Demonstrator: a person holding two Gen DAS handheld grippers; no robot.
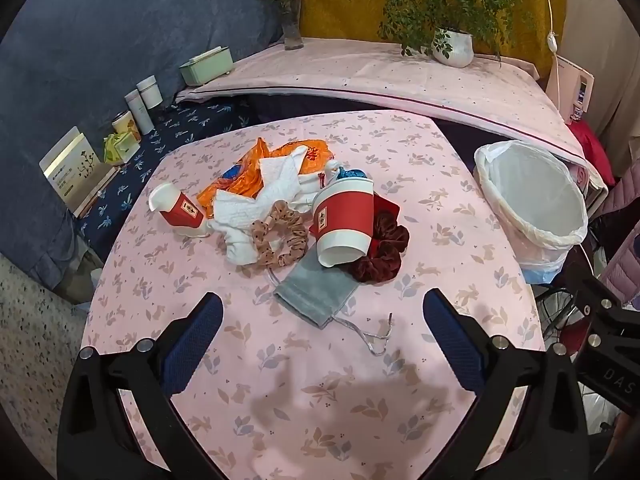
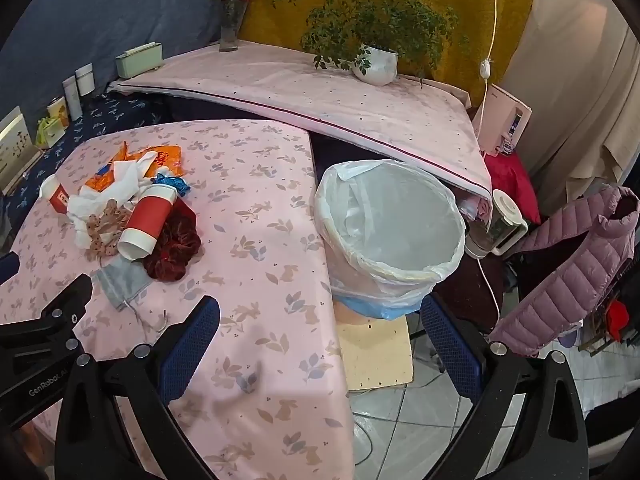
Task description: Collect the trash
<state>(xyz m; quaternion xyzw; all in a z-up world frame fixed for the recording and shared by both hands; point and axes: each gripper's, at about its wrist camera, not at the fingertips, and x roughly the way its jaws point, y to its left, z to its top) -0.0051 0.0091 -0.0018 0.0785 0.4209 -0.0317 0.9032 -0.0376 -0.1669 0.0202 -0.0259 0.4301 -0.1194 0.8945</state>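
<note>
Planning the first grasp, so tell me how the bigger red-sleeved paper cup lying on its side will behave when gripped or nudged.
The paper cup looks empty and thin-walled, so it is probably light and may crush under a firm squeeze. Lying on its side, it could roll if nudged, though the dark red scrunchie it leans on may check that. Both the left gripper and the right gripper are open and hold nothing.
</note>
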